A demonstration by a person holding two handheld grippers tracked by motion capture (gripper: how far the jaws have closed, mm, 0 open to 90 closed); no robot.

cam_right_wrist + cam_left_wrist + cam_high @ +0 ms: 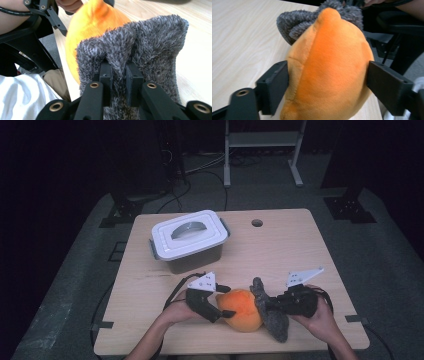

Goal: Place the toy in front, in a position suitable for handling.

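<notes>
Two grippers: I see both low in the high view, the left gripper (224,301) left of centre and the right gripper (270,306) just right of it, each in one of my operator's hands.
Plush toy: an orange plush body (242,309) with a grey fuzzy part (271,312) joined on its right side, lying near the bottom edge of the table (280,245), between the two grippers.
Left gripper state: in the left gripper view its jaws are spread wide and press the orange body (329,67) from both sides, one at lower left of the frame, one at lower right.
Right gripper state: in the right gripper view its jaws are drawn nearly together, pinching a fold of the grey fuzzy part (140,47) in the lower centre of the frame; the orange body (90,25) sits behind it at upper left.
Box: a lidded container (190,240) with a white lid and grey handle stands upper left of centre on the table, well apart from the toy.
Writing: I can read no brand or label anywhere.
Surface: pale wood-grain tabletop with a round hole (257,223) near its far edge.
Room: dark, grey floor, cables and a pale metal frame (262,150) at the top of the frame.
</notes>
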